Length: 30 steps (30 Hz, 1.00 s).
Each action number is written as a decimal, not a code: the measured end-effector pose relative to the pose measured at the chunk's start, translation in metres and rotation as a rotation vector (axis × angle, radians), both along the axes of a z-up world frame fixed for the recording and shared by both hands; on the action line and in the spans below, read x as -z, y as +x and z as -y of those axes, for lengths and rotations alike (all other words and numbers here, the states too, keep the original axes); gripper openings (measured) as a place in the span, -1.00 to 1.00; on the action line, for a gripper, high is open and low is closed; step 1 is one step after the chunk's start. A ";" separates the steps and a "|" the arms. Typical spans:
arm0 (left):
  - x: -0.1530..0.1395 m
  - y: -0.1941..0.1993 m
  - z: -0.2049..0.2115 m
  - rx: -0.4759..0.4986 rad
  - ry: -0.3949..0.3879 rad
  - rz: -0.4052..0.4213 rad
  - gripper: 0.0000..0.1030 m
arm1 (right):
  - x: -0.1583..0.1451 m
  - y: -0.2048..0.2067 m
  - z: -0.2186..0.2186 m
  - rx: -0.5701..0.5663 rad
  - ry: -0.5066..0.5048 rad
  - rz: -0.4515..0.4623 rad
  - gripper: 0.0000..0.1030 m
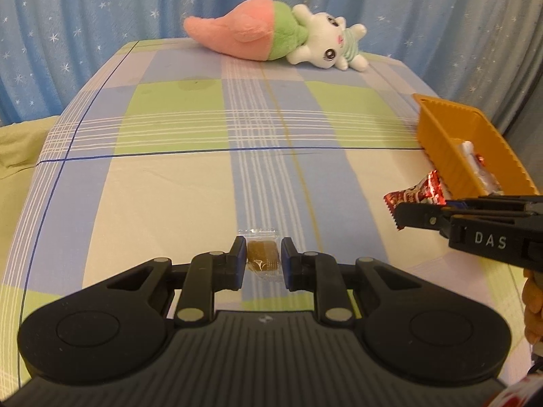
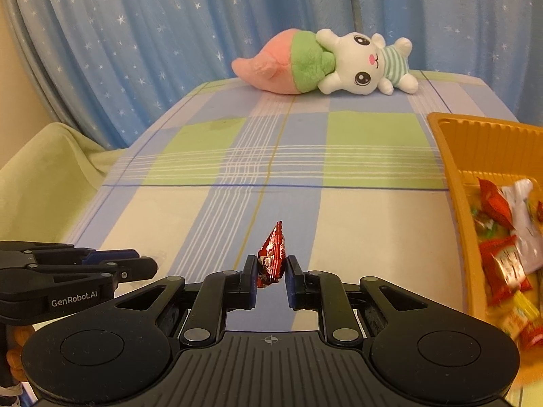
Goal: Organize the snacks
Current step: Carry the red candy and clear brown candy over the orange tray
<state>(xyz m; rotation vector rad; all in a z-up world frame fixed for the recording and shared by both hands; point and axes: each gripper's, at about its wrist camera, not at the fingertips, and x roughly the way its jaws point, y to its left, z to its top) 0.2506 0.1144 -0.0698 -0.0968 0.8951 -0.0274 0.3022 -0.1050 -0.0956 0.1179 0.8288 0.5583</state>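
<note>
Your left tongs (image 1: 263,259) are clamped on a small clear-wrapped brown candy (image 1: 262,257), held just above the checked cloth of the worktop (image 1: 169,186). Your right tongs (image 2: 270,271) are pinched on a red foil snack packet (image 2: 271,257) that stands on edge between the pads, its crimped tip pointing up. To the right, an orange tray (image 2: 451,142) sits at the worktop's edge with more red, white and yellow wrapped snacks piled inside. At the far end lies a plush rabbit (image 2: 359,64) with a pink and green carrot, in front of a blue starred curtain (image 2: 135,34).
</note>
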 end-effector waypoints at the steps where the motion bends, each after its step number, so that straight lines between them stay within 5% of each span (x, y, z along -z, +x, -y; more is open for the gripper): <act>1: -0.003 -0.003 0.003 0.005 -0.003 0.005 -0.63 | -0.001 -0.004 0.003 0.001 0.003 0.001 -0.67; 14: -0.035 -0.037 0.064 0.098 -0.020 0.072 -0.63 | -0.024 -0.049 0.057 0.036 0.041 0.035 -0.66; 30: -0.059 -0.025 0.192 0.255 -0.035 0.130 -0.63 | -0.042 -0.061 0.190 0.207 0.055 0.066 -0.67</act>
